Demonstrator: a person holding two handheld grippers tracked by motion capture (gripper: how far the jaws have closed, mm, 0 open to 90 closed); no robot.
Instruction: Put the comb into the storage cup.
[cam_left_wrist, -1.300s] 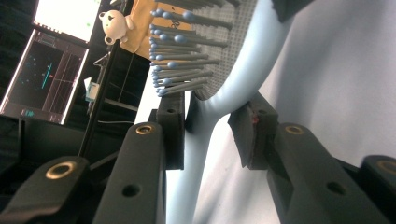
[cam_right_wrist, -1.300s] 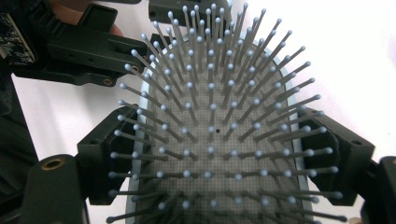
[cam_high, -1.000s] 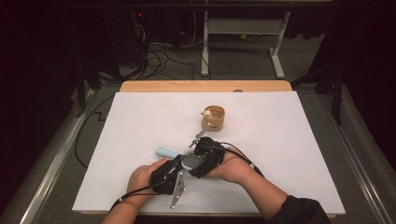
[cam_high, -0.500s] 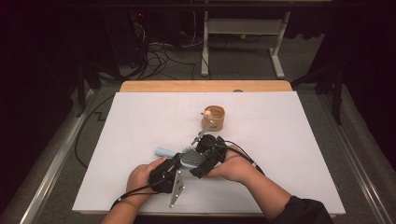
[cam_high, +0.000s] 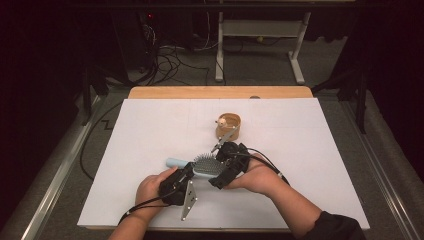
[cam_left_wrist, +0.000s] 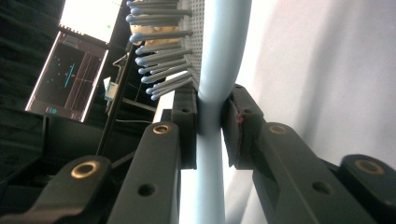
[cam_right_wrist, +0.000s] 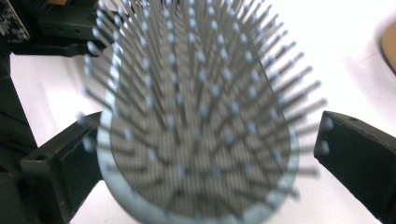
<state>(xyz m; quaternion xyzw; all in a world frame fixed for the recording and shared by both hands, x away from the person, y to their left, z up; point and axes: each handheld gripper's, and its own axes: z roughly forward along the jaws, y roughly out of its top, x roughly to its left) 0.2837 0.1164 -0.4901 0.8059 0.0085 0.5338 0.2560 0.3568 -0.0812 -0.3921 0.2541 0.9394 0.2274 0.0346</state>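
Observation:
A light blue hairbrush (cam_high: 204, 166) with a grey bristle pad hangs just above the white table (cam_high: 150, 130) near its front middle. My left gripper (cam_high: 187, 171) is shut on the handle. In the left gripper view both pads (cam_left_wrist: 187, 122) press the blue handle (cam_left_wrist: 219, 70) below the bristles. My right gripper (cam_high: 218, 172) reaches in from the right, and its jaws have just been opening. In the right gripper view the brush head (cam_right_wrist: 196, 116) stands between the jaws of the right gripper (cam_right_wrist: 208, 140), bristles toward the camera. The right jaw is clear of the rim.
A small wooden bowl (cam_high: 228, 127) with a pale thing inside stands behind the hands, a metal rod leaning by it. The table's wooden back edge (cam_high: 220, 92) borders a floor with cables and a stand. Lit screens (cam_left_wrist: 70, 70) show in the left gripper view.
The right gripper's jaws have spread apart and drawn slightly right, uncovering the brush head's bristles. The left gripper has stayed in place on the handle.

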